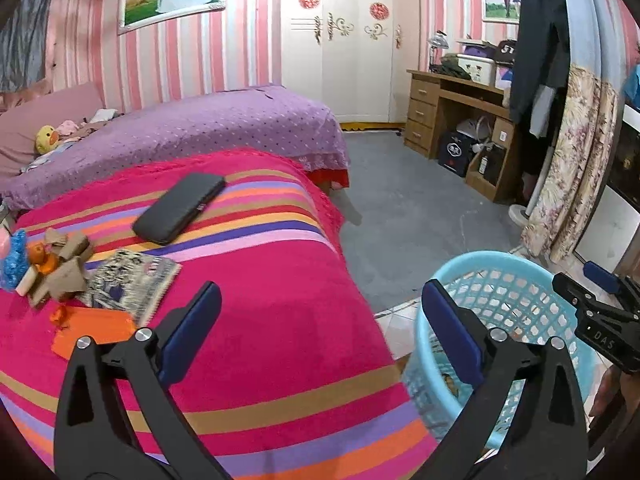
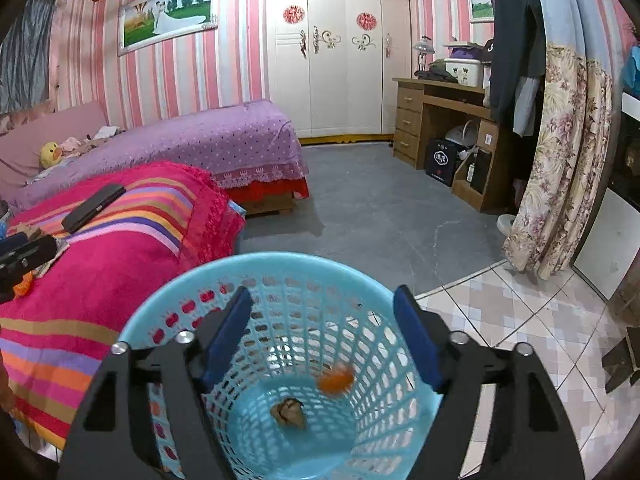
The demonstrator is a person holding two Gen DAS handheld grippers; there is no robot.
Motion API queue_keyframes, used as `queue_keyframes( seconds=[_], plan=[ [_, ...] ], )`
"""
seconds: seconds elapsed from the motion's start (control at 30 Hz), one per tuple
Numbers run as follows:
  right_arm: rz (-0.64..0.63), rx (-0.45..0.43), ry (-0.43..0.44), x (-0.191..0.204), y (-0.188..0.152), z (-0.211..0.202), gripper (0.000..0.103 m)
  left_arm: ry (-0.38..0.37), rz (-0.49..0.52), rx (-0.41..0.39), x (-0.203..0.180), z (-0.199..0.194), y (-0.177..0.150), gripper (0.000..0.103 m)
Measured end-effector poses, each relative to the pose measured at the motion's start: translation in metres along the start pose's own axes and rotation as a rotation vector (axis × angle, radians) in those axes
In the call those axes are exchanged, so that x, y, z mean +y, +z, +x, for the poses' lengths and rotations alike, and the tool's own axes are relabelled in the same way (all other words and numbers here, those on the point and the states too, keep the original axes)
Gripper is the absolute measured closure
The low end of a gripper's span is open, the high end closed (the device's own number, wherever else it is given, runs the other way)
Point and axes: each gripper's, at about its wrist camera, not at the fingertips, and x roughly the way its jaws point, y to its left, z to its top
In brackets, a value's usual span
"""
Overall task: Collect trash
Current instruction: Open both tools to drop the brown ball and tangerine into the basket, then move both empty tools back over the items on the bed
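On the far left of the fuzzy pink striped blanket (image 1: 256, 300) lies a heap of torn brown cardboard scraps (image 1: 66, 266) with a glossy orange peel piece (image 1: 38, 254) and a fluffy blue tinsel tuft (image 1: 14, 258). Just right of it rest a spiral-bound printed notebook (image 1: 134, 282), a flat orange sheet (image 1: 94, 330) and, further back, a matte black rectangular case (image 1: 180, 208). The left tongs (image 1: 320, 320) hang released over the blanket edge, blue pads wide apart, holding nothing. To the right stands a round light-blue plastic lattice basket (image 2: 192, 280) on the tiled floor (image 2: 520, 320). The right tongs (image 2: 322, 328) gape released above its mouth. Inside sit a crumpled brownish scrap (image 2: 288, 412) and a blurred orange lump (image 2: 336, 378), possibly peel.
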Motion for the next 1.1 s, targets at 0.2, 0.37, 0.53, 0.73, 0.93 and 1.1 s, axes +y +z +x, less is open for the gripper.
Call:
queue_keyframes(
  seconds=[0.2,0.37,0.53,0.73,0.93,1.1],
  plan=[
    [0.011,-0.031,-0.033,0.020,0.009,-0.007,0.010,0.038,-0.024,0.004,0.034,-0.009,-0.002,0.006],
    [0.018,-0.054,-0.024,0.040,0.015,-0.012,0.005,0.067,-0.056,-0.004,0.068,-0.017,-0.004,0.006],
    [-0.006,-0.049,-0.001,0.071,0.018,-0.012,0.005,0.104,-0.059,-0.018,0.101,-0.026,-0.004,0.006],
    [-0.041,-0.042,0.024,0.109,0.022,-0.010,0.005,0.172,-0.068,-0.019,0.145,-0.028,-0.011,0.006],
    [-0.066,-0.036,0.052,0.151,0.025,-0.008,0.005,0.193,-0.071,-0.022,0.181,-0.032,-0.020,0.006],
    [-0.112,-0.023,0.081,0.196,0.022,-0.004,0.005,0.200,-0.056,-0.018,0.204,-0.036,-0.029,0.006]
  ],
)
